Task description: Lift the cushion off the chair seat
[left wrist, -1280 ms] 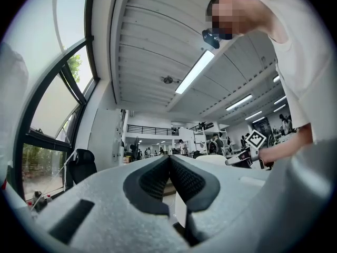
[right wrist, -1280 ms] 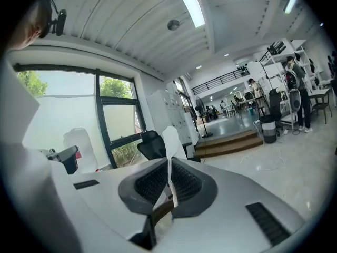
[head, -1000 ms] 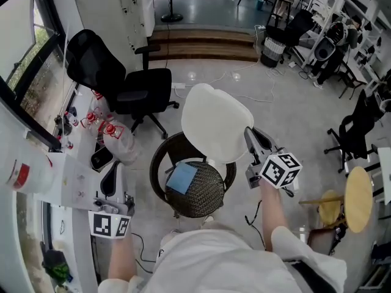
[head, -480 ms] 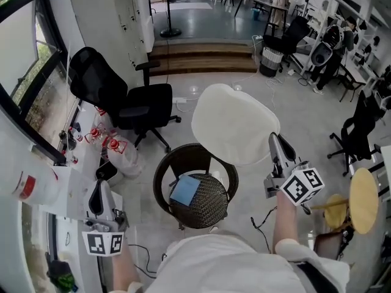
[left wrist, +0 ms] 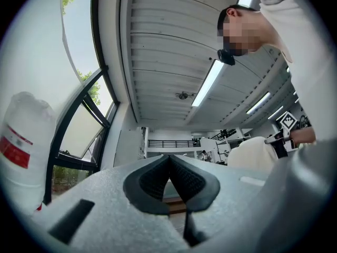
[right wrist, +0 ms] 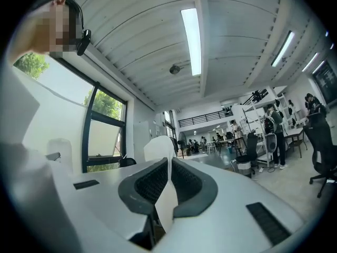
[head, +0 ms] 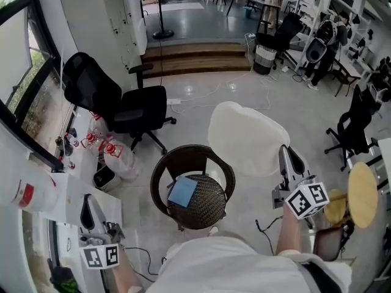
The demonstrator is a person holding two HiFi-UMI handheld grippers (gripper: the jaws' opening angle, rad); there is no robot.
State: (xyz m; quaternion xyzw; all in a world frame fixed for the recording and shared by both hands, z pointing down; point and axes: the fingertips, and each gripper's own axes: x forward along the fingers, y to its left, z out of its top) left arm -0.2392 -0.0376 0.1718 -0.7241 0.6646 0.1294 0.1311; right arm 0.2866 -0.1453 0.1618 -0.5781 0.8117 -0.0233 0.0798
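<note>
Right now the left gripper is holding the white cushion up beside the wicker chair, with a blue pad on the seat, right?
Not quite: the right gripper holds the white cushion, jaws clamped on its edge, as the right gripper view shows. The left gripper is shut, empty. The rest stands: cushion beside the wicker chair, blue pad on the seat.

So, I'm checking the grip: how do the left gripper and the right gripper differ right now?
The right gripper is shut on the edge of the white flat cushion; the left gripper grips nothing. The right one is beside the round dark wicker chair; the left hangs over the white desk by the window. Both have jaws together.
</note>
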